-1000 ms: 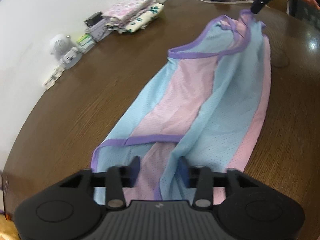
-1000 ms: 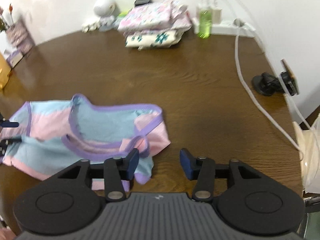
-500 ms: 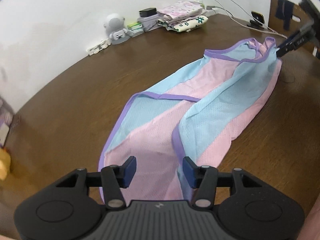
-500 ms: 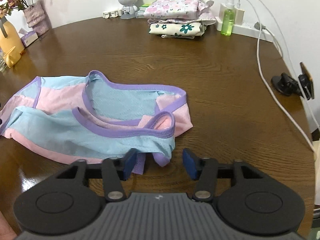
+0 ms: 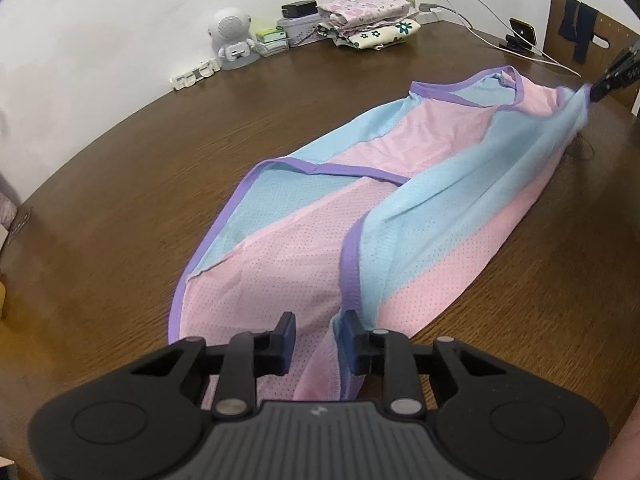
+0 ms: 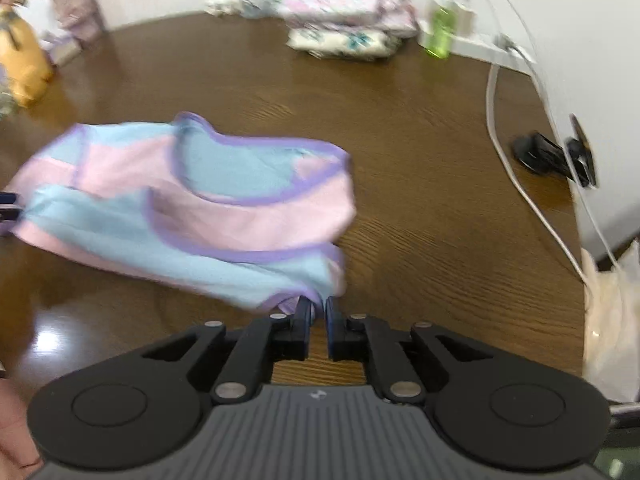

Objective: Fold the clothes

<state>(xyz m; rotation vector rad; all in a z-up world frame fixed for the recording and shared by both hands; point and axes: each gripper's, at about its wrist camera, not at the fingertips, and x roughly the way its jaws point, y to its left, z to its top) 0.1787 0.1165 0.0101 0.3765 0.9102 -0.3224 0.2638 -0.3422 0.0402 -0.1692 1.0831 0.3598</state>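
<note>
The pink-and-blue garment point(image 5: 400, 208) is lying stretched along the surface point(image 5: 160, 160) because the right tongs point(image 6: 316, 312) are pinching one end, nearly closed, while the left tongs point(image 5: 316, 330) are straddling the other end half open.

1. Even, bright indoor light, soft shadows
2. Right wrist view motion-blurred throughout; glare patch on table point(image 6: 48, 344) lower left
3. Left view sharper
4. Fisheye bending, dark corner vignettes in both
</note>
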